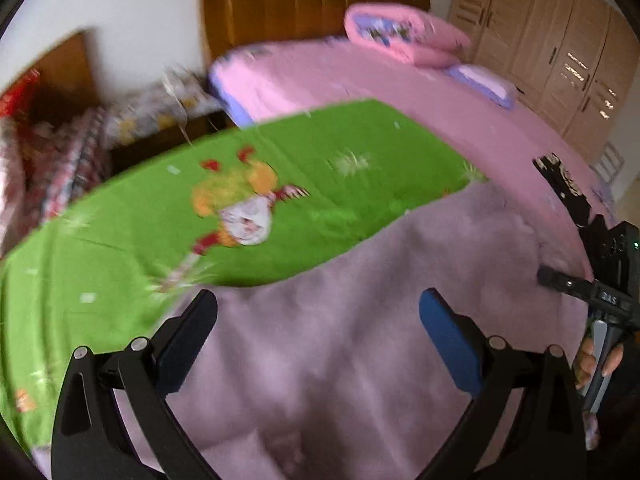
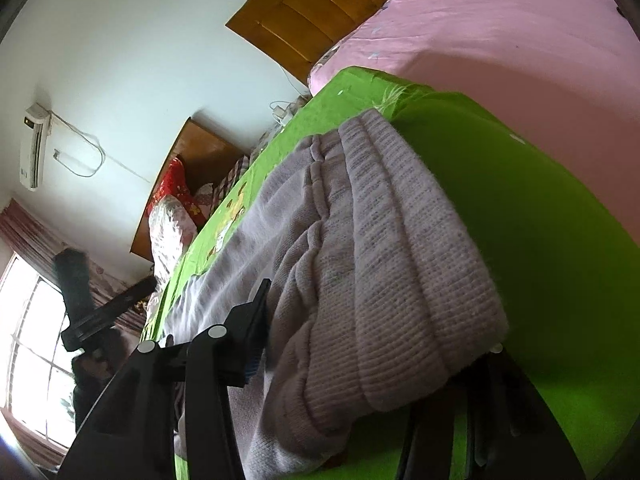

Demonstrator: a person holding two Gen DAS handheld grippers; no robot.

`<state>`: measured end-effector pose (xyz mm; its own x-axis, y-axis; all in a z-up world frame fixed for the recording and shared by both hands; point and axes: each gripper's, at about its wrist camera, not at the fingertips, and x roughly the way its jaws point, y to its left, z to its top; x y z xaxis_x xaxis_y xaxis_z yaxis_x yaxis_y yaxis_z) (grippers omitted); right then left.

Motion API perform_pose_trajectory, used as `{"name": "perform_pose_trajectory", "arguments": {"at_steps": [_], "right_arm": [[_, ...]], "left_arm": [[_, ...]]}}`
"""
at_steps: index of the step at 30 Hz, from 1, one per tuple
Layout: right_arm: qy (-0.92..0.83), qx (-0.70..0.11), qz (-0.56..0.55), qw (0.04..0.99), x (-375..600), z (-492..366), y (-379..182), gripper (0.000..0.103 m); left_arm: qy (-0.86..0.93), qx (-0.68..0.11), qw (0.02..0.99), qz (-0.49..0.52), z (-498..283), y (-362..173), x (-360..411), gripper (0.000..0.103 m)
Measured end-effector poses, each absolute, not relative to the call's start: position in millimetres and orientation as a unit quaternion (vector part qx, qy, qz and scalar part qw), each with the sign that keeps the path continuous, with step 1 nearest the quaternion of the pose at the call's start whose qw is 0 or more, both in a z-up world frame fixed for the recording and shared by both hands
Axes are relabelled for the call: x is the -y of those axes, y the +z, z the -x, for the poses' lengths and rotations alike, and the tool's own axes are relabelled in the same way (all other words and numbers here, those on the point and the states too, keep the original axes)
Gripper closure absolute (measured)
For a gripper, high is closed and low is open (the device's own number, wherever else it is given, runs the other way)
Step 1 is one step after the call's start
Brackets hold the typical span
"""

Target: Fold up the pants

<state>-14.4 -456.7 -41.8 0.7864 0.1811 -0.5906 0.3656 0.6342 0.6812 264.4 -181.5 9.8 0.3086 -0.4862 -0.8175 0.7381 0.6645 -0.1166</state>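
Left-wrist view first, and the biggest thing in it is the bed [image 1: 328,76] under its pink sheet, running from the upper middle of the frame down the right side. A wooden headboard [image 1: 304,0] stands behind it at the top, with a folded pink quilt [image 1: 404,34] lying near the upper right and pale wardrobe doors [image 1: 560,60] beyond that. Across the middle lies the green cartoon-print cloth [image 1: 120,232], blurred. Over its lower right part spread the mauve pants [image 1: 360,340], filling the bottom centre of the frame.

My left gripper [image 1: 318,308] hangs over those pants with its fingers wide apart and nothing between them; the pants lie below, and I cannot tell whether the tips touch the cloth. At the right edge I see my right gripper's body and a few of the fingers of my right hand [image 1: 596,364] round its handle.

From the right-wrist view, the green cloth [image 2: 520,220] fills the right half, the pink bed [image 2: 500,40] the upper right. The pants [image 2: 380,260] rise in a thick ribbed bundle through the centre, their knitted waistband uppermost. My right gripper [image 2: 372,360] has closed partway on that bundle: one finger [image 2: 248,340] presses its left side, the other is mostly hidden under the fabric at lower right. My left gripper [image 2: 80,300] shows dark at the left edge, against the window [image 2: 36,340].
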Motion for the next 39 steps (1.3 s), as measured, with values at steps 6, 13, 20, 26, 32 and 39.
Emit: {"name": "perform_pose_trajectory", "arguments": {"at_steps": [6, 13, 20, 26, 32, 39], "right_arm": [[-0.083, -0.311, -0.428, 0.845, 456, 21, -42, 0.061], [-0.109, -0.280, -0.436, 0.849, 460, 32, -40, 0.070], [-0.097, -0.272, -0.455, 0.842, 468, 35, -44, 0.070], [-0.090, -0.273, -0.463, 0.838, 472, 34, -46, 0.070], [-0.082, -0.277, -0.472, 0.833, 476, 31, -48, 0.069], [-0.073, -0.278, -0.478, 0.830, 480, 27, -50, 0.067]], "left_arm": [[-0.352, -0.456, 0.791, -0.205, -270, -49, 231, 0.001], [-0.359, -0.429, 0.808, -0.186, -264, -27, 239, 0.002], [-0.313, -0.446, 0.820, -0.174, -293, -55, 257, 0.001], [-0.354, -0.396, 0.833, -0.154, -229, -4, 249, 0.002], [-0.383, -0.361, 0.804, -0.278, -140, -52, 262, 0.002], [-0.408, -0.376, 0.804, -0.214, -131, -32, 252, 0.002]]}}
